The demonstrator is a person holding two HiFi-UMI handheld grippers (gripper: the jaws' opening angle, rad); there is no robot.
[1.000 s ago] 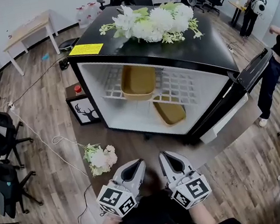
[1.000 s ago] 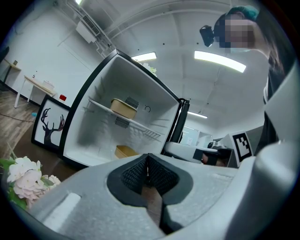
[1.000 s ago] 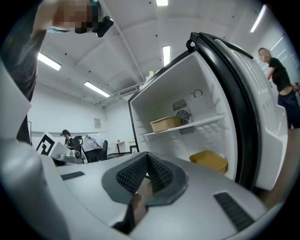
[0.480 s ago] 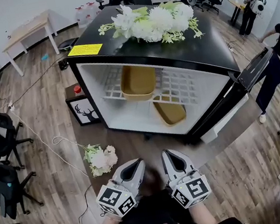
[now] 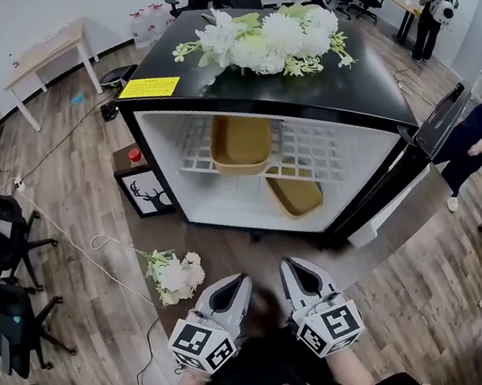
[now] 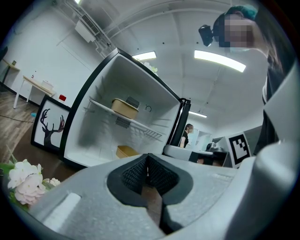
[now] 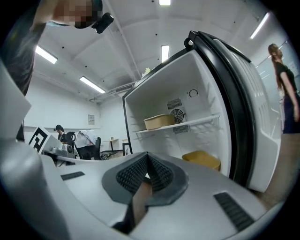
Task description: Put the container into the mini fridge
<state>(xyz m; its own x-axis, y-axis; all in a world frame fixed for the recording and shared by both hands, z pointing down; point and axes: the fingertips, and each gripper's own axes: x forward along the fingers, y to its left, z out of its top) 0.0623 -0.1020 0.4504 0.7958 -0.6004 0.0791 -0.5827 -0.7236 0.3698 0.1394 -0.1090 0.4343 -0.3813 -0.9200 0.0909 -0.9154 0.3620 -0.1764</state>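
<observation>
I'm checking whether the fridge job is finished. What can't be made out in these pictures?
Yellow label on the mini fridge: print too small, head view.
Lower container: the wire shelf covers its far end in the head view; both gripper views show only its side.
Red-capped thing beside the fridge: too small to identify, head view.

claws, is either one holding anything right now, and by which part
Nothing is held: the left claw and the right claw are both shut, with nothing between their pads.
</observation>
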